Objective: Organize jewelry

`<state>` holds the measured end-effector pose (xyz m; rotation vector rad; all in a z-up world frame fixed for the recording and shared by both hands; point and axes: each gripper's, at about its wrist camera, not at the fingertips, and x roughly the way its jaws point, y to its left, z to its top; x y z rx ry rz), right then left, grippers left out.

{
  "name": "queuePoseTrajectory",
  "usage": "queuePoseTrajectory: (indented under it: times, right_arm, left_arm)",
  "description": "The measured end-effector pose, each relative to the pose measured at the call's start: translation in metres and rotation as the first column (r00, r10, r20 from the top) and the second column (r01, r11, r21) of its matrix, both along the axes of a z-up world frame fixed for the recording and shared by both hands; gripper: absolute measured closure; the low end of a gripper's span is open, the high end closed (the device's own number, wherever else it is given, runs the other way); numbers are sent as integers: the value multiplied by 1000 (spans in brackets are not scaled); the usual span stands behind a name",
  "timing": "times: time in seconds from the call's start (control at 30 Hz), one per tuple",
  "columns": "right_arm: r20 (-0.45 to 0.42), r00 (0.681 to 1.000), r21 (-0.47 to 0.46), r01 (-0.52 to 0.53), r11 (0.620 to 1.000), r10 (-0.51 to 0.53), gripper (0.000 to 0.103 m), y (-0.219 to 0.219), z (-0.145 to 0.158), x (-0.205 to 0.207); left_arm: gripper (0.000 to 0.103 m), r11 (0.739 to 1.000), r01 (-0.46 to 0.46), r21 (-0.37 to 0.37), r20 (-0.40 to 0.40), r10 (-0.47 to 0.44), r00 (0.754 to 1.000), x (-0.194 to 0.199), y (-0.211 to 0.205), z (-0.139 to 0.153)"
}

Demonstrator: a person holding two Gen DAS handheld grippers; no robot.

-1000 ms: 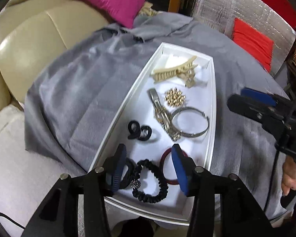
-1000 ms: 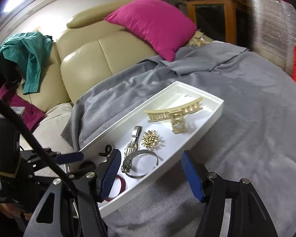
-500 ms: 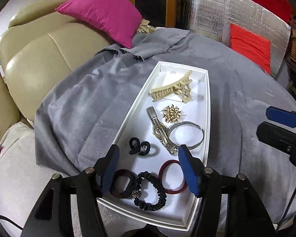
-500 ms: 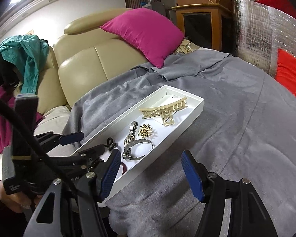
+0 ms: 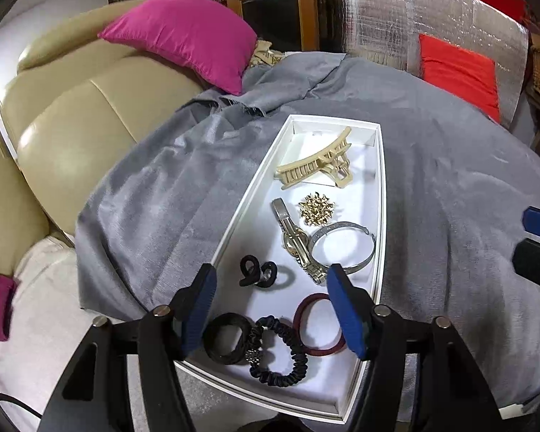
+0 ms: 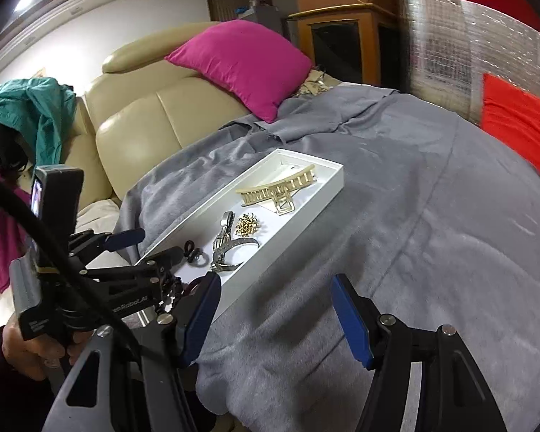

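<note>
My view: beige leather sofa [image 6: 154, 115] fills the left half, magenta cushion [image 6: 244, 64] leaning on its back near top centre. Teal garment [image 6: 36, 108] draped over the sofa arm at far left. Grey cloth [image 6: 414, 234] covers the surface across centre and right. Wooden cabinet [image 6: 342, 36] with dark glass door at top, silver foil panel [image 6: 468, 46] upper right, red cushion [image 6: 518, 122] against it. White wall [image 6: 126, 25] upper left, bright ceiling light [image 6: 25, 0] in the top left corner

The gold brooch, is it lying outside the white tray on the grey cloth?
No, the gold brooch lies inside the white tray, between the hair clip and the watch.
</note>
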<state>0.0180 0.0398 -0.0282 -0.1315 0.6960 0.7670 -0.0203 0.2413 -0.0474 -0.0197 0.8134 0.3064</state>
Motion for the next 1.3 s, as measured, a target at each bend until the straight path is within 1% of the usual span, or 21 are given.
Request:
queuePoseTrajectory:
  times: [0.07, 0.13, 0.23, 0.27, 0.4, 0.5, 0.67, 0.8, 0.97, 1.2, 1.3]
  right_arm:
    - [-1, 1000, 3, 14, 1000, -14, 36, -5, 3, -6]
    - [0, 1000, 9, 23, 1000, -23, 36, -10, 8, -13]
    - [-1, 999, 24, 53, 998, -53, 36, -17, 18, -25]
    - [-10, 998, 41, 63, 997, -63, 36, -21, 22, -29]
    - [-33, 995, 97, 96, 991, -93, 34, -31, 35, -45]
    - [-36, 996, 131, 86, 988, -82, 33, -31, 46, -60]
    - [-13, 997, 167, 81, 983, -80, 30, -26, 65, -89]
    - [15, 994, 140, 103, 985, -106, 29, -19, 78, -107]
    - [50, 988, 107, 140, 984, -146, 29, -14, 91, -126]
    - [102, 985, 93, 130, 987, -139, 29, -4, 106, -156]
    - [107, 985, 93, 127, 988, -137, 29, -3, 110, -164]
  left_arm:
    - [28, 999, -2, 33, 21, 1, 1000, -5, -3, 5]
    - [28, 998, -18, 67, 47, 15, 999, -13, -5, 13]
    - [27, 994, -54, 95, 66, 48, 997, -28, -5, 26]
    - [27, 993, -62, 99, 75, 54, 996, -32, -5, 29]
    - [16, 987, -87, 133, 102, 73, 992, -58, -7, 52]
    - [16, 976, -108, 188, 149, 80, 986, -82, -12, 75]
    - [15, 973, -120, 195, 194, 82, 978, -114, -15, 106]
    - [15, 969, -150, 196, 228, 104, 968, -139, -13, 125]
    - [15, 969, -169, 178, 247, 122, 961, -161, -10, 141]
    - [15, 963, -190, 193, 281, 131, 951, -182, -8, 156]
    - [15, 961, -202, 187, 298, 141, 944, -190, -6, 161]
